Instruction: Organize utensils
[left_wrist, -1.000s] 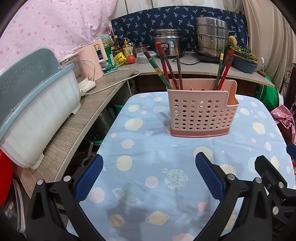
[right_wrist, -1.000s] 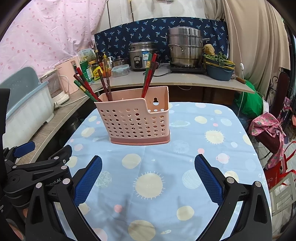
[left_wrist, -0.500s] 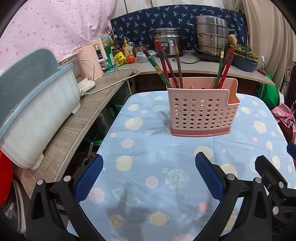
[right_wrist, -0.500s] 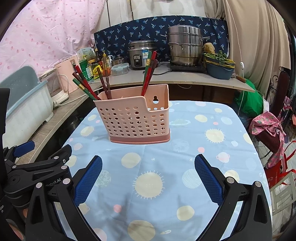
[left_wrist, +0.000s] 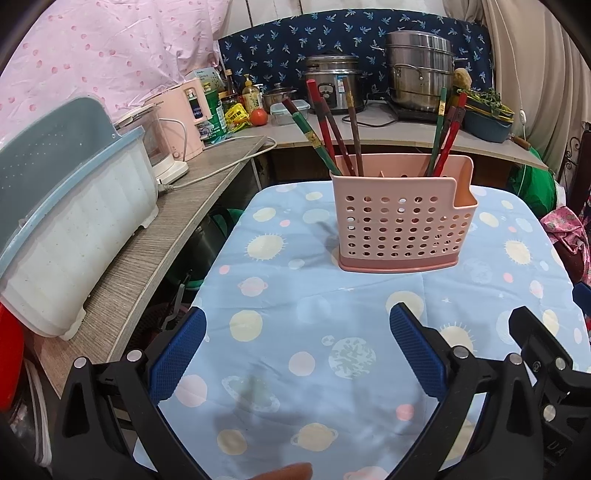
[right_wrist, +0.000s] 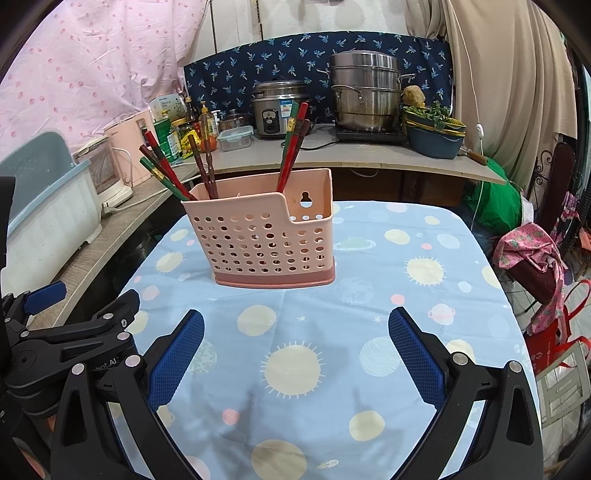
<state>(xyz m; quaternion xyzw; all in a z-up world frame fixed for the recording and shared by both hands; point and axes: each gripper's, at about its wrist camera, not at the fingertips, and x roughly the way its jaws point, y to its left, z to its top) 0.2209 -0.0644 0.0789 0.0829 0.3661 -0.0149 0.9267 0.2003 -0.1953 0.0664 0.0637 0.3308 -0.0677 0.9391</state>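
pink holder (left_wrist: 402, 225) with chopsticks (left_wrist: 325, 129), both grippers' fingers (left_wrist: 177, 354) spread

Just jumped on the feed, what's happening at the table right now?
A person holds two handheld grippers over the planet-print tablecloth. Both the left gripper and the right gripper are open and empty, hanging short of the pink perforated utensil holder. Chopsticks stand in the holder in two bunches, one leaning left, one nearer the right end. No loose utensils show on the cloth, so the sorting looks done or paused.
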